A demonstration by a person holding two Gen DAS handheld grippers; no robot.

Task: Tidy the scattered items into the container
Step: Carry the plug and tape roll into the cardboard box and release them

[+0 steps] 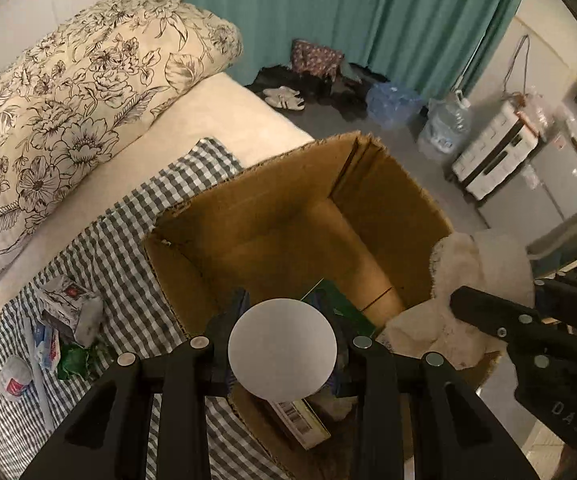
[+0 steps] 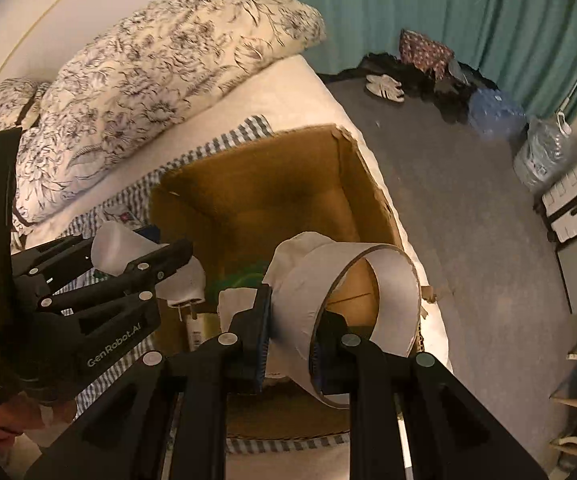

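Note:
An open cardboard box [image 1: 272, 200] stands on a checked cloth on the bed. Inside it lie a green item [image 1: 340, 300] and a small carton with a barcode [image 1: 300, 420]. Above the box's near side, my left gripper [image 1: 282, 320] is shut on a white plastic cup [image 1: 282, 352], seen bottom-on. The same cup [image 2: 116, 248] shows side-on in the left gripper [image 2: 140, 248] in the right wrist view. My right gripper [image 2: 296, 320] is shut on a curled white paper ring [image 2: 368, 276] with crumpled paper on it, over the box [image 2: 256, 152].
Left of the box, on the checked cloth [image 1: 128, 248], lie a small carton [image 1: 68, 304], a green wrapper [image 1: 74, 360], a tube [image 1: 46, 348] and a small round pack [image 1: 16, 376]. A floral pillow [image 1: 88, 92] lies behind. Bottles, clothes and a drawer unit are on the floor to the right.

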